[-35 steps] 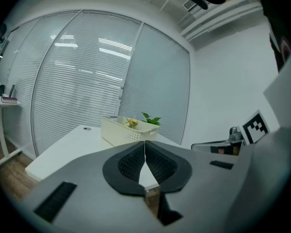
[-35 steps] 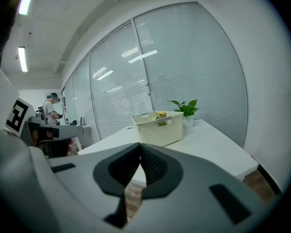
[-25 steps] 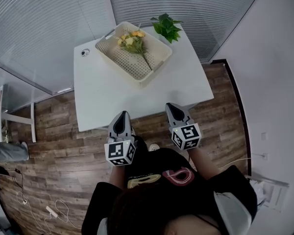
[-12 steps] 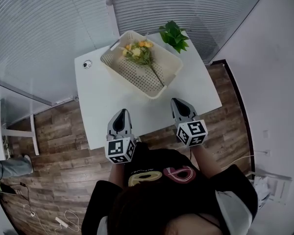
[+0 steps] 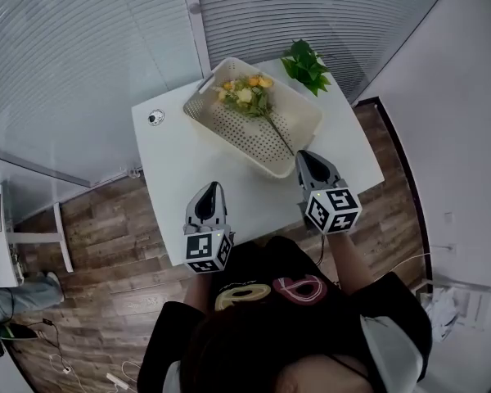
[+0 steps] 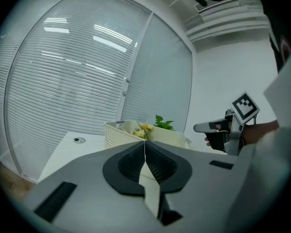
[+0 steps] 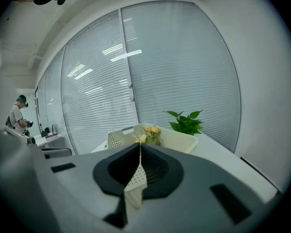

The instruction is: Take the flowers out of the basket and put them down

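Worktop [image 5: 198, 164]: white, backed by a glass wall with blinds on the far side.
Basket [image 5: 247, 134]: cream, perforated, angled across the far right half of the worktop.
Right gripper [image 5: 308, 155]: closed tight with nothing between the jaws; held above the near right of the worktop, just beside the basket's near corner.
Left gripper [image 5: 211, 187]: likewise closed and empty; over the near edge of the worktop, well short of the basket.
Potted plant [image 5: 308, 64]: green, at the far right corner, just behind the basket.
Flowers [image 5: 250, 97]: yellow and white heads at the basket's far end, stem running toward its near right; lying inside, untouched.
Round fitting [image 5: 155, 118]: small, far left of the worktop.
Done: nothing yet, judging by the flowers in the basket.
Left: opening a gripper, reaching in, gripping the stem, lifting out, laying down on bare worktop.
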Demonstrator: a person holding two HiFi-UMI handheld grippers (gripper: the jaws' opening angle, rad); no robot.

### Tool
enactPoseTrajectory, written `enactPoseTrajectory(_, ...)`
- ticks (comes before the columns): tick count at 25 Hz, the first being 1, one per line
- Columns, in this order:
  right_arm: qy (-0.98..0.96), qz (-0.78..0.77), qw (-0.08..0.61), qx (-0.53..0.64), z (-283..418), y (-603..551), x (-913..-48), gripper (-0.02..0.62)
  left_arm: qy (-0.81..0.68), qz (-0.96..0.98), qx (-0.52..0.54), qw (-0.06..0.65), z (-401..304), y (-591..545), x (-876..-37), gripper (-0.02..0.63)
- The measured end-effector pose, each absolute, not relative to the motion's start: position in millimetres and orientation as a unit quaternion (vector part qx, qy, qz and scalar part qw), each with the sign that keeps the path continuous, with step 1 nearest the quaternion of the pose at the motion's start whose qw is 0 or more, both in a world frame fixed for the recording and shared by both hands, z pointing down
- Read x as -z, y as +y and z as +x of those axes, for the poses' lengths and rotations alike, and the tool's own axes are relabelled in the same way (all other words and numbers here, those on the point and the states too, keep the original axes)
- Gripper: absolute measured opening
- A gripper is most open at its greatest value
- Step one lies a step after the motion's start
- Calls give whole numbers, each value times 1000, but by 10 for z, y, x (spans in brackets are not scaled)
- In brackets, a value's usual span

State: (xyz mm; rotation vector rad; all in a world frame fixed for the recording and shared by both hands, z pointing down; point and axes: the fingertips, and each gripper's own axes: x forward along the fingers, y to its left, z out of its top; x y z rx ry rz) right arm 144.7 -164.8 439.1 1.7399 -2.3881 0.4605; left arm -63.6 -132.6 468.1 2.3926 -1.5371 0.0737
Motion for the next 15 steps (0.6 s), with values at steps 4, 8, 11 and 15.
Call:
enactPoseTrajectory(4, -792, 585, 97, -147, 1391, -1774, -4349, 15, -539, 828, -20, 151, -755, -1393, -4663, 18)
enactPoseTrajectory(8, -795, 575, 111, -156, 1352, -1890, -4351, 35, -549, 820, -21, 157, -840, -1410, -4679, 18)
enactPoseTrajectory(11, -805, 558, 121, -161, 1303, -1987, -4345, 75, -560, 813, -22, 157, -879, -1444, -4670, 18)
enactPoseTrajectory(15, -825, 519, 159, -159, 1184, -2084, -4372, 149, -573, 805, -20, 156, -924, -1461, -4595, 18)
